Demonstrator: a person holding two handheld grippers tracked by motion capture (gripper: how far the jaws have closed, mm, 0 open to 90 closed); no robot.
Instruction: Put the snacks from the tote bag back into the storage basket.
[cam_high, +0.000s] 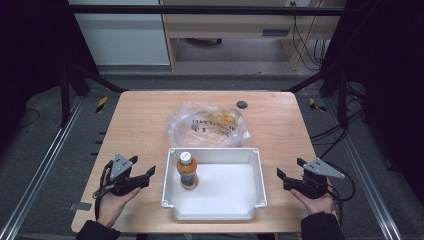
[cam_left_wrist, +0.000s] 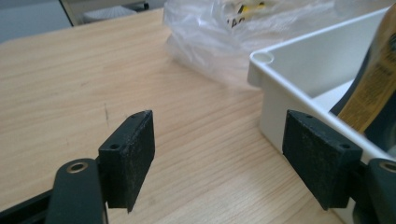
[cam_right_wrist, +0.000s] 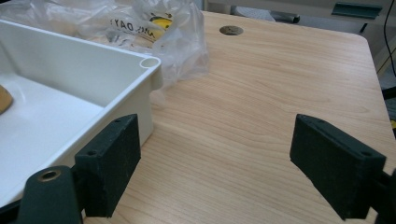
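Note:
A white tray (cam_high: 240, 205) sits at the near middle of the wooden table. An orange drink bottle (cam_high: 187, 171) with a white cap stands upright in its left part; its label (cam_left_wrist: 373, 88) shows at the right edge of the left gripper view. Behind the tray lies a crumpled clear plastic bag (cam_high: 207, 125) with yellow items inside. My left gripper (cam_high: 143, 168) rests open on the table just left of the tray, nothing between its pads (cam_left_wrist: 128, 158). My right gripper (cam_high: 291, 169) stands open to the right of the tray, also holding nothing.
A small dark round hole (cam_high: 242, 104) sits in the tabletop at the back, right of the bag. Bare wood lies on both sides of the tray. Beyond the table are a floor, black frame struts and cables.

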